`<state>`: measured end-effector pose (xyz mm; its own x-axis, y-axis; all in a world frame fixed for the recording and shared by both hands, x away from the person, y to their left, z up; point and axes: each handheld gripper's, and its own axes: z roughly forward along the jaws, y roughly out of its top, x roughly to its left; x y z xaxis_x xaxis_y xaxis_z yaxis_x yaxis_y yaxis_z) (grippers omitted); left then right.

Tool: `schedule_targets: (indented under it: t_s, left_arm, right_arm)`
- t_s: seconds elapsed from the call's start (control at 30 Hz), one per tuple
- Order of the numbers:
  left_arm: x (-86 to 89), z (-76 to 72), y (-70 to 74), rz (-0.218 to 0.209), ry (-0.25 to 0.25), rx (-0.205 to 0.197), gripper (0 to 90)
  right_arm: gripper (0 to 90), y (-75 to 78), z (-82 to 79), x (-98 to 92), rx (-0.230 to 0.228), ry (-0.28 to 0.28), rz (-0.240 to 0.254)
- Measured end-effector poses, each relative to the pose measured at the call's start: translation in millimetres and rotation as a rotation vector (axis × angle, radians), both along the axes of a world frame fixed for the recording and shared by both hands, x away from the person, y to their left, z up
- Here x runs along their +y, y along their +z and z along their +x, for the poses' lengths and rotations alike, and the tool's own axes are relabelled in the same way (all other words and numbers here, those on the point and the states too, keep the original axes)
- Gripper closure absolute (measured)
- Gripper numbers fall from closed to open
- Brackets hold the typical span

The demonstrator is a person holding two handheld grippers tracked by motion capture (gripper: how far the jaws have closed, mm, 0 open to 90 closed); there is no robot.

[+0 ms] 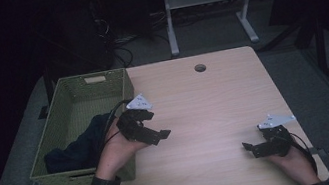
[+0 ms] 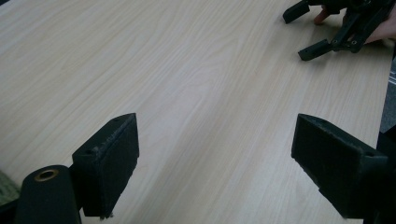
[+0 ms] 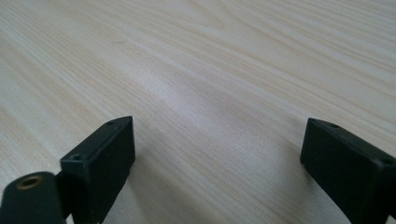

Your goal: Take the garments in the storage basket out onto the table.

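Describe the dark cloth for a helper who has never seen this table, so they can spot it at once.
Start at the wooden table, then its left edge, where a green woven basket sits. The dark cloth lies crumpled inside, at the near end: the only soft, navy thing there.

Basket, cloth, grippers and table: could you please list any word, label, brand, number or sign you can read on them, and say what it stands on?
None: no text can be read.
Basket: a pale tag on its far rim looks blank; too small to tell.
Cloth: dark, no print seen.
Left gripper and right gripper: plain black with grey plates, no marks.
Table: bare wood grain.
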<state>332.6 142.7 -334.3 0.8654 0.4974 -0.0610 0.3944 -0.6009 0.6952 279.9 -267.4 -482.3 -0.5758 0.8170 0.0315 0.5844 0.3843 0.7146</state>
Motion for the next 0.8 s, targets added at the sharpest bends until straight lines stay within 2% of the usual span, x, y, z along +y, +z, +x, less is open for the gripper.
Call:
schedule_targets:
  t_s: [0.8]
  left_arm:
    - [33.9,-1.3,11.8,0.006,0.030,0.012,15.0]
  right_arm:
    - [9.7,-0.1,0.2,-0.1,-0.005,0.000,-0.001]
